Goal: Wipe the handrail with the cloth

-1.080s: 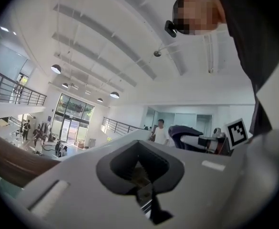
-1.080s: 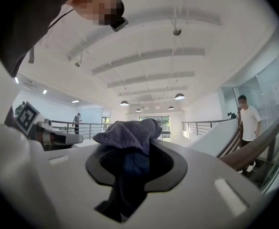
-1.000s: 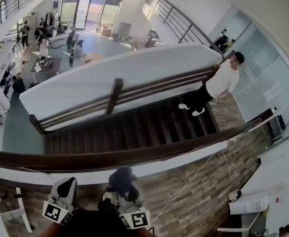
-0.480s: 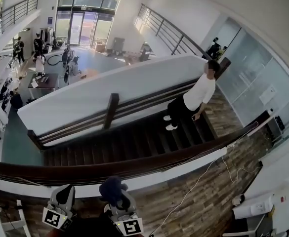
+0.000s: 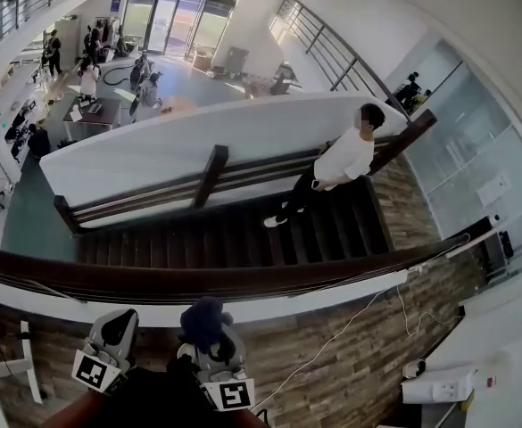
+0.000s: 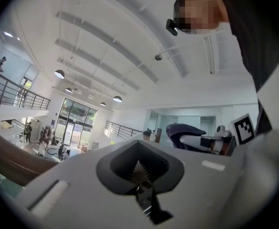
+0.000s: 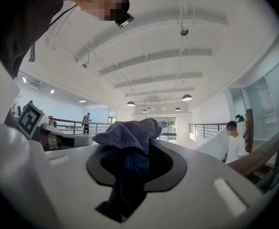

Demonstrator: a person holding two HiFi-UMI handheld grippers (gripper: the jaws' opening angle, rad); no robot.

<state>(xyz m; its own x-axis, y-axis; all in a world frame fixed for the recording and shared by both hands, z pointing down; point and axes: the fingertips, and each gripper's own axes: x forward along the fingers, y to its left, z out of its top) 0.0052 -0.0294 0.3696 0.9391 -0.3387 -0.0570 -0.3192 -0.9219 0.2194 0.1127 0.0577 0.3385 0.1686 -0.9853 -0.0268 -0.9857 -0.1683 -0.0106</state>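
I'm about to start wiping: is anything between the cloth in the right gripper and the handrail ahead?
Nothing visible does. The cloth, clamped in the right gripper, sits on the near side of the handrail, with only open space between them.

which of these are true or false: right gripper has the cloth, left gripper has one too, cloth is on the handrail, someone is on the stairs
1. The right gripper holds the cloth. True.
2. The left gripper holds a cloth too. False: its jaws are together with nothing between them.
3. The cloth rests on the handrail. False: in the head view it sits on the near side, apart from the handrail.
4. A person in a white shirt is on the stairs. True.
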